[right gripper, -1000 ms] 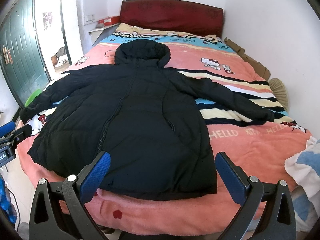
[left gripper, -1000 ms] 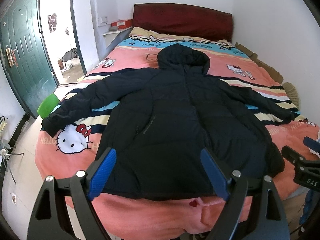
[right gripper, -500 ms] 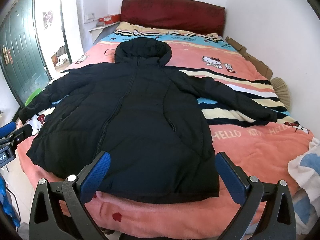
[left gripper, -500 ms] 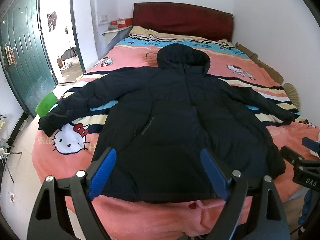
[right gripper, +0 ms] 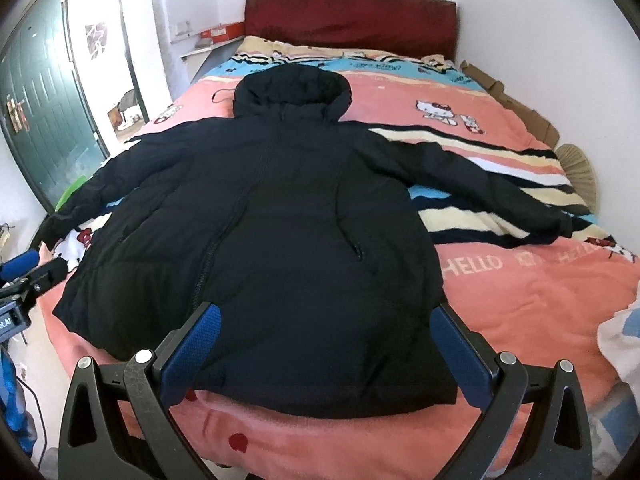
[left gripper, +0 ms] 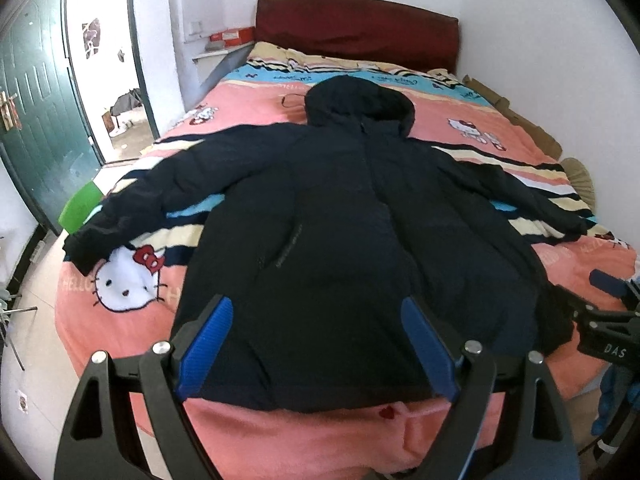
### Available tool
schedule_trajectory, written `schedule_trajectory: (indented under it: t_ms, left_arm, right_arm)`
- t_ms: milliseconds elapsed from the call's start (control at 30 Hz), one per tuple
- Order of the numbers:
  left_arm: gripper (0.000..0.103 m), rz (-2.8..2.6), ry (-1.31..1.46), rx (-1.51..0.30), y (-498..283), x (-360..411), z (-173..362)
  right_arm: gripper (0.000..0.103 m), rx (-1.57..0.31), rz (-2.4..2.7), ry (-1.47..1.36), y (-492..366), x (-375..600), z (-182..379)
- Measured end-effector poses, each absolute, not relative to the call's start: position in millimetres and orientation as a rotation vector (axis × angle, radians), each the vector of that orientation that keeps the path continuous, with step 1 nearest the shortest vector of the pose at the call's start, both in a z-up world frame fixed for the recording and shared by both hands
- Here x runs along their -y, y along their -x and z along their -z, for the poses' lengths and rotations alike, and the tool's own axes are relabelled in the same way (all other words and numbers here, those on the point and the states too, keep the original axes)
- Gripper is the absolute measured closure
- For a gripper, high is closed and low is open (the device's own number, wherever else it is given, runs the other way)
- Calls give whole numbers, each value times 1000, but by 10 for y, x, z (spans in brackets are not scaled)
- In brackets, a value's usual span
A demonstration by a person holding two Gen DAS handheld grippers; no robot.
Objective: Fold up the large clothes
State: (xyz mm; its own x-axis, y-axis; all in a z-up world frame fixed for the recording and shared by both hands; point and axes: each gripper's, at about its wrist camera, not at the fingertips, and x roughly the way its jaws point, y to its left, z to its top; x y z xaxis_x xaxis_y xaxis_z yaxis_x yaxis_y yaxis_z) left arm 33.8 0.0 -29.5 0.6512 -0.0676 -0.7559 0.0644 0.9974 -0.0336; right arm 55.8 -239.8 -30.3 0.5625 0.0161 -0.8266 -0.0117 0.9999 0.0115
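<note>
A black hooded puffer jacket point(left gripper: 352, 232) point(right gripper: 272, 232) lies flat and front up on the bed, hood toward the headboard, both sleeves spread out to the sides. Its hem reaches the foot edge of the bed. My left gripper point(left gripper: 316, 320) hovers open over the hem's left half, nothing between its blue pads. My right gripper point(right gripper: 326, 324) is open too, above the hem's right half. Each wrist view catches the other gripper at its edge: the right gripper point(left gripper: 608, 320) and the left gripper point(right gripper: 32, 272).
The bed carries a pink cartoon-cat blanket point(left gripper: 120, 320) point(right gripper: 540, 292) and a dark red headboard point(right gripper: 352, 16). A white wall runs along the right. A green door point(left gripper: 36, 120) and an open doorway stand at the left, with a green stool point(left gripper: 80, 204) by the bed.
Both grippers have moved slightly forward and down toward the jacket's hem. The jacket has not moved, and both grippers stay open.
</note>
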Motion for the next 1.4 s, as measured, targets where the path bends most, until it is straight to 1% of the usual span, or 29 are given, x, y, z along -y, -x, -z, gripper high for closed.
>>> schedule_trajectory:
  t_ms: [233,367,567,867,967,1067,1267,1333,1400]
  left_arm:
    - [16,41,8,-894,-585,-49,410]
    - [16,28,21,-915,-770,-87,503]
    - [16,-28,87,-906,-1083,-217,617]
    - [16,-37,92,-941,-1397,-228,835]
    - [16,-44,89,-952,-1457,-207,911]
    - [16,-49,80,-963,-1502,-188,972]
    - [16,-38,70,-976,-1569,-142,1029]
    - [16,-34,69,-974,-1584,-135,1030]
    - [16,-32,68,-971,-1592,-135,1027]
  right_arm:
    - [0,-994,-38,-48,-720,2481,481]
    - [0,-980,12,-119,-887,2775,575]
    - [0,-921,209,-245,-1251,3680,735]
    - [0,-811,590,-419,-1885,5581,923]
    - [1,-821,667,-485,-2068,6169,1028]
    - [1,-851,742,-490,-2197,6549,1146]
    - [1,-879,755,-650,-2255,6987,1500]
    - [4,-898,753,-680,-2273,7058,1634]
    - [12,-915,755,-685,-2303,7090,1723]
